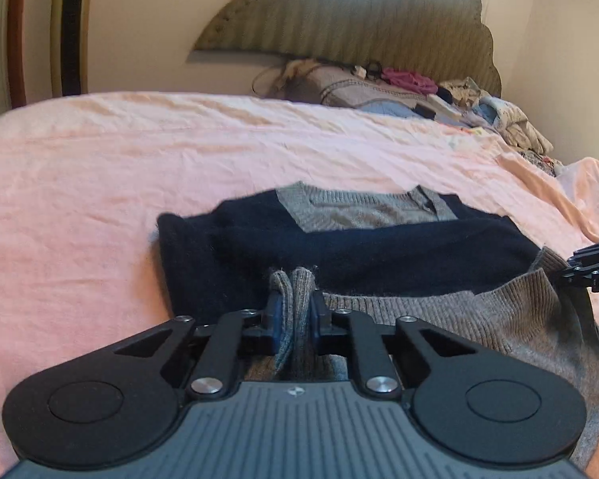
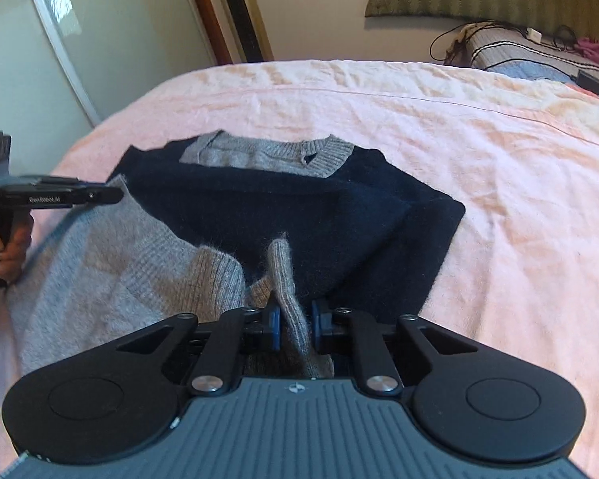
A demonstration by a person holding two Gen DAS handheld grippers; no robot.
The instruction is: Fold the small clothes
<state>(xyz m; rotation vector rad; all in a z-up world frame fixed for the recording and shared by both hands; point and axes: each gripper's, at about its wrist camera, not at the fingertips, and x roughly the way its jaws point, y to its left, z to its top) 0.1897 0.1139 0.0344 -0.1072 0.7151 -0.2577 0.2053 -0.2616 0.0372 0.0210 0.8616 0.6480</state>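
Note:
A small navy and grey knit sweater (image 1: 339, 247) lies on the pink bed sheet (image 1: 100, 199), grey collar at the far end. My left gripper (image 1: 293, 311) is shut on a bunched piece of its grey ribbed hem (image 1: 295, 291). My right gripper (image 2: 293, 315) is shut on another grey ribbed part of the hem (image 2: 287, 279), held over the navy body (image 2: 299, 207). The grey lower part of the sweater (image 2: 112, 263) is lifted between the two grippers. The right gripper shows at the right edge of the left wrist view (image 1: 595, 271); the left gripper shows at the left edge of the right wrist view (image 2: 52, 195).
A pile of mixed clothes (image 1: 439, 92) and a grey patterned pillow (image 2: 539, 52) with cables lie at the head of the bed under a padded headboard (image 1: 359, 20). A wardrobe door (image 2: 40, 40) stands to the left. The sheet is wrinkled around the sweater.

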